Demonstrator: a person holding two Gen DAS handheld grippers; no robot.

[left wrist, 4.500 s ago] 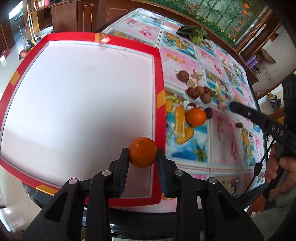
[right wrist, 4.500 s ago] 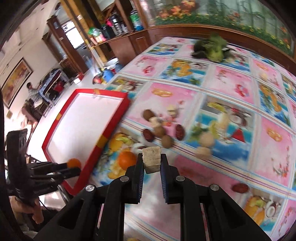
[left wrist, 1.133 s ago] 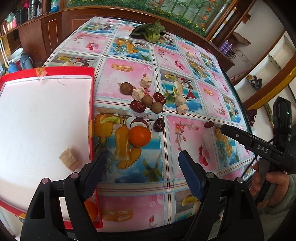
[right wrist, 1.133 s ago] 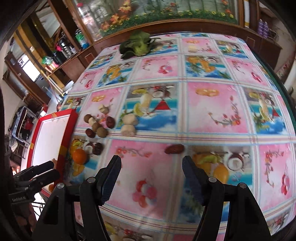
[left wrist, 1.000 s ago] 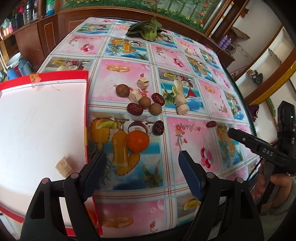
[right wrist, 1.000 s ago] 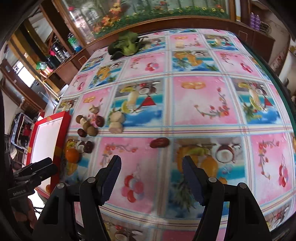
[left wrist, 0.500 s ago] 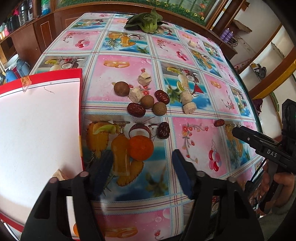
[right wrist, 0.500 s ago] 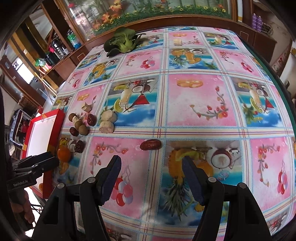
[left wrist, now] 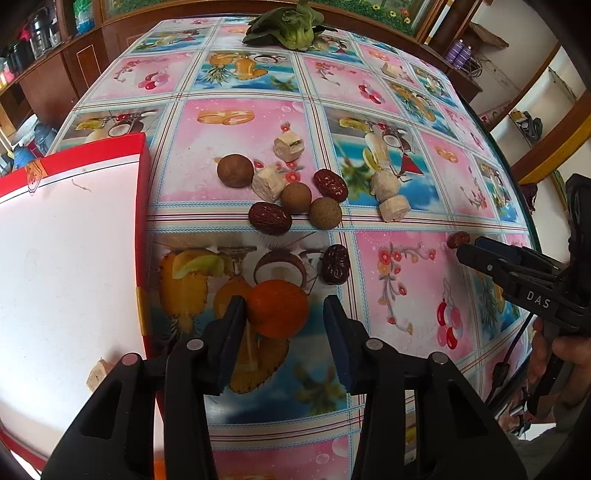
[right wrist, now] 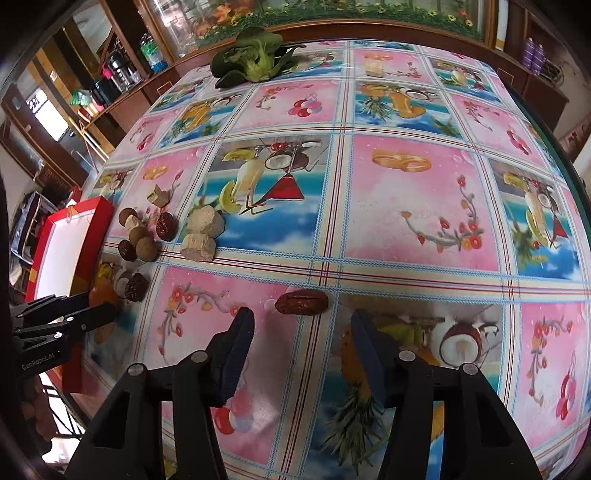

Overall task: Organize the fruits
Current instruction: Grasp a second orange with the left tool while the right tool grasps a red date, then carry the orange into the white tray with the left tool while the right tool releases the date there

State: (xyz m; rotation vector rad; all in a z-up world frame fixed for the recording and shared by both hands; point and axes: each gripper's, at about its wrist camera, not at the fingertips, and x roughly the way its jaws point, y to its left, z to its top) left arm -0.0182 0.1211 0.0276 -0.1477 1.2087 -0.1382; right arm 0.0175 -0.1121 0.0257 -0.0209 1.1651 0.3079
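My left gripper [left wrist: 284,308] is open around an orange tangerine [left wrist: 277,308] on the tablecloth; its left pad is near the fruit, the right pad stands apart. The red-rimmed white tray [left wrist: 142,184] lies to the left, with a beige chunk [left wrist: 99,373] on it. My right gripper [right wrist: 301,328] is open, just short of a single red date [right wrist: 301,301]. A cluster of dates, brown round fruits and beige chunks [left wrist: 295,195] lies beyond the tangerine. The right gripper also shows in the left wrist view [left wrist: 465,254], the left gripper in the right wrist view [right wrist: 99,306].
A green leafy vegetable [left wrist: 288,26] lies at the far end of the table. Two beige cylinders [right wrist: 201,232] sit mid-table. A small beige piece [right wrist: 373,68] lies far back. Wooden cabinets border the table; the table edge curves on the right.
My left gripper has moved forward off the tray and narrowed around the tangerine. My right gripper has advanced toward the lone date. Earlier, both released a tangerine and a chunk onto the tray.
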